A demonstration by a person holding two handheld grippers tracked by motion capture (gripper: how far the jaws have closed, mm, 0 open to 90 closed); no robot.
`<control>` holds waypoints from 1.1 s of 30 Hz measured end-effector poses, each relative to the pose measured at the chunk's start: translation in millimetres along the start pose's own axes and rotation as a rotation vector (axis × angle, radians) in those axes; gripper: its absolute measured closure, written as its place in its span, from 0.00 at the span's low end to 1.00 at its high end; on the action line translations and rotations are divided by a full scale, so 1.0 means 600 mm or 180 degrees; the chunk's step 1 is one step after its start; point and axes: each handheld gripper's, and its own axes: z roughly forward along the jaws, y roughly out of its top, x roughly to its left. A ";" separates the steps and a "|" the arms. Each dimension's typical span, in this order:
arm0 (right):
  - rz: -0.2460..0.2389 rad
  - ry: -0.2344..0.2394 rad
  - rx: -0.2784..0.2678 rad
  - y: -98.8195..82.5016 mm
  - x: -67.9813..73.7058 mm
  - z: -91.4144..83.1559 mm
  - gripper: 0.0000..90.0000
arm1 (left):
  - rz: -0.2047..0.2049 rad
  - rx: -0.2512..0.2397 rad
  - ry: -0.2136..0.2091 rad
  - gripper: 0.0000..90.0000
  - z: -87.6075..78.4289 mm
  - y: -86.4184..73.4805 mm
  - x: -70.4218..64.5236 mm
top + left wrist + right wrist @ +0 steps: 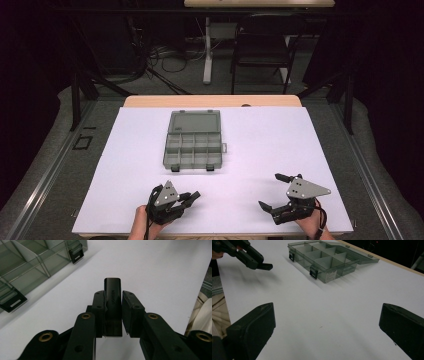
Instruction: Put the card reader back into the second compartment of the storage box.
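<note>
Left gripper clamped on black UGREEN adapter, right gripper agape; next, carry it to the open organizer box

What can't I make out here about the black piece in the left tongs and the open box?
- Black piece, left gripper view: lower end hidden between the pads; its type is unclear.
- Same piece in high view: too small to read.
- Compartment box, left gripper view: cut off by the frame edge; tinted walls obscure the contents.

Your high view looks forward and down over the whole table, while each gripper view skims low along its jaws; all three share the box.
</note>
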 end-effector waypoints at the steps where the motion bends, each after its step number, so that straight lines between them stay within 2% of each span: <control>1: -0.0002 0.0001 0.0004 0.000 0.000 0.000 0.00 | -0.0005 -0.0006 0.0011 0.82 -0.001 0.000 0.001; 13: -0.0011 0.0009 0.0013 0.000 0.001 0.004 0.00 | -0.0020 -0.0118 0.0093 0.82 -0.014 0.010 0.012; 33: -0.0038 0.0019 0.0061 0.000 0.003 0.009 0.00 | -0.0039 -0.0209 0.0272 0.82 -0.021 0.023 0.038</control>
